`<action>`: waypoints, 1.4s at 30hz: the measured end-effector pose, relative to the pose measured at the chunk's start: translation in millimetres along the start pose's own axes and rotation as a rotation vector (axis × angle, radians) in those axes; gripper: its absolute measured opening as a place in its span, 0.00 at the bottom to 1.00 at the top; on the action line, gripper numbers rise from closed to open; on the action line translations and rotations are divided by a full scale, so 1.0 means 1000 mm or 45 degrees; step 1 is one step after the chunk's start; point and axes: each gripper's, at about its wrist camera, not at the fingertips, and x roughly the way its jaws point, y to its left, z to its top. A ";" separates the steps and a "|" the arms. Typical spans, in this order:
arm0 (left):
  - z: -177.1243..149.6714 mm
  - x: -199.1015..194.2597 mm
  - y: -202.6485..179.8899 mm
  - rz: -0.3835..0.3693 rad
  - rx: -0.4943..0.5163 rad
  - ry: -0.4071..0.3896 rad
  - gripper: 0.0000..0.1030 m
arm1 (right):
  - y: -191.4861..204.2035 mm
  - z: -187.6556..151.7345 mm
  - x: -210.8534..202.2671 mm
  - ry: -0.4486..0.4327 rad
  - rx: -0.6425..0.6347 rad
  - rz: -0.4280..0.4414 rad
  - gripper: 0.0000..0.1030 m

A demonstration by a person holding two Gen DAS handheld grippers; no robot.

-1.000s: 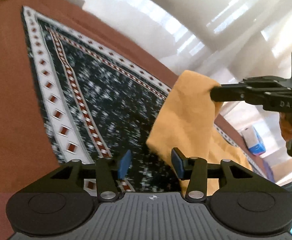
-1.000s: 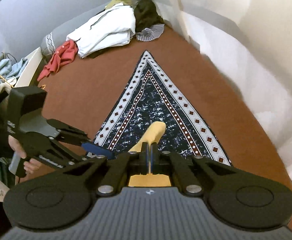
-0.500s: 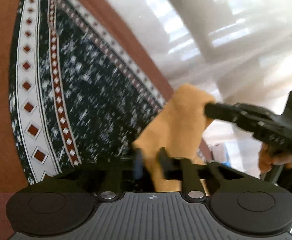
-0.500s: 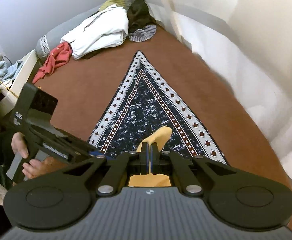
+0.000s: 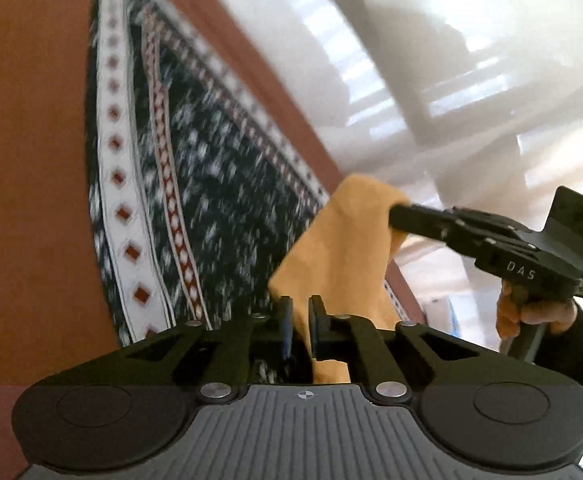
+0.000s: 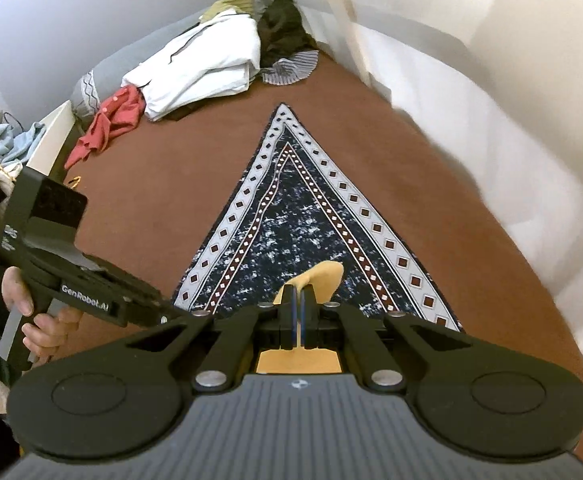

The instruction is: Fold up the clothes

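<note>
Piled laundry (image 6: 195, 68) shows only rightward; right claw (image 6: 298, 300) pinches yellow cloth (image 5: 343, 248), left claw (image 5: 299, 316) opening around it.

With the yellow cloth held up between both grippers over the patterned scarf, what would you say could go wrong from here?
1. The left gripper is opening with the yellow cloth between its fingers and a gap showing, so that edge may slip free.
2. The right gripper pinches only a small corner, which a tug could pull out.
3. The cloth hangs just above the patterned scarf and could drag and rumple it.
</note>
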 end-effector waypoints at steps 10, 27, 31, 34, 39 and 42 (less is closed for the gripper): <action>-0.009 0.024 0.015 -0.155 -0.236 0.071 0.70 | -0.007 -0.008 -0.012 -0.013 0.041 -0.028 0.02; -0.015 -0.015 -0.004 -0.093 -0.089 -0.140 0.00 | -0.007 -0.008 0.002 -0.022 0.049 -0.046 0.02; -0.024 -0.028 -0.006 0.016 -0.039 -0.186 0.00 | -0.003 -0.004 0.027 0.009 0.021 -0.049 0.02; -0.030 -0.034 -0.004 0.122 0.006 -0.208 0.00 | 0.000 -0.002 0.050 0.045 0.005 -0.063 0.02; -0.034 -0.040 0.009 0.247 0.020 -0.194 0.00 | 0.003 -0.003 0.083 0.110 -0.002 -0.115 0.02; -0.034 -0.048 0.012 0.273 0.027 -0.198 0.00 | 0.004 -0.005 0.091 0.119 -0.005 -0.181 0.05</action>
